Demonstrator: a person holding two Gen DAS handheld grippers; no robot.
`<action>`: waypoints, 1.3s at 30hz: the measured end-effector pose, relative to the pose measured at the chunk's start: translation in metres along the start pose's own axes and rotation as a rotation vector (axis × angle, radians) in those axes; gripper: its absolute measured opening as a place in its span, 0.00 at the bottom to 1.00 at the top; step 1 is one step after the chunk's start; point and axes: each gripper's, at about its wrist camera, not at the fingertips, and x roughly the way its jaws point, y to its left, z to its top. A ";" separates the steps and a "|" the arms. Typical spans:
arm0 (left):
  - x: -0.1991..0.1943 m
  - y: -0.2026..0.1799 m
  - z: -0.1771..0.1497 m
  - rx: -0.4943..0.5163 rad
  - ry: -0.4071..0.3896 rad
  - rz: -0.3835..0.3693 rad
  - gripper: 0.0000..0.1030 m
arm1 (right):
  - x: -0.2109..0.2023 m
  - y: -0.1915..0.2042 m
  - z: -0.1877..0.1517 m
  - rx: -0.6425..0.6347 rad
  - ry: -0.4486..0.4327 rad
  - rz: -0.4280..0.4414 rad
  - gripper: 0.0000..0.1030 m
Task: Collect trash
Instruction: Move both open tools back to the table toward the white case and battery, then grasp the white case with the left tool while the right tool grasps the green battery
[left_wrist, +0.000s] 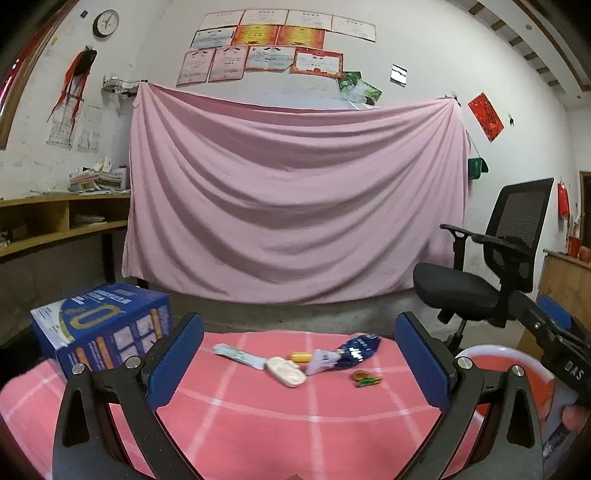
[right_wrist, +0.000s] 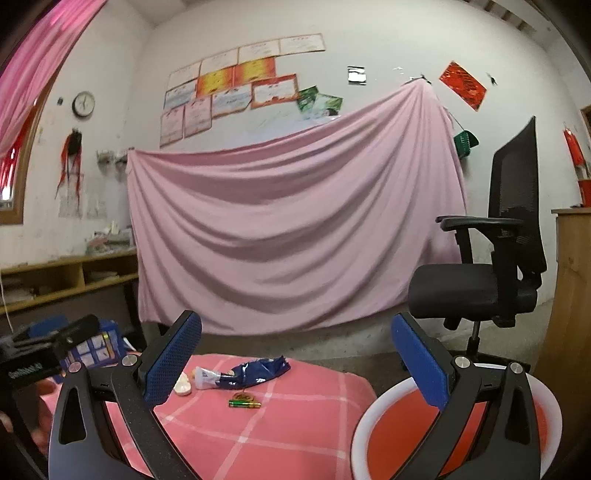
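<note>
Both tools, the left tool (left_wrist: 299, 354) and right tool (right_wrist: 295, 356), are hanging apart and empty; beyond them, the wrappers (left_wrist: 358, 349) are lying left of the bin (right_wrist: 369, 417), so approaching low is looking wise

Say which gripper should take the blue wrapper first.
Probably the right gripper: open and empty, the blue wrapper lies centred ahead of it and the red bin beside it. The left gripper sits farther from that bin.
</note>
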 end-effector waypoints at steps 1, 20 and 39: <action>0.002 0.003 -0.001 0.008 0.004 0.003 0.98 | 0.004 0.003 -0.001 -0.005 0.007 0.001 1.00; 0.088 0.045 -0.014 -0.001 0.203 -0.004 0.98 | 0.090 0.025 -0.020 -0.031 0.265 -0.016 1.00; 0.170 0.055 -0.025 -0.093 0.618 -0.171 0.56 | 0.168 0.047 -0.077 -0.052 0.810 0.176 0.50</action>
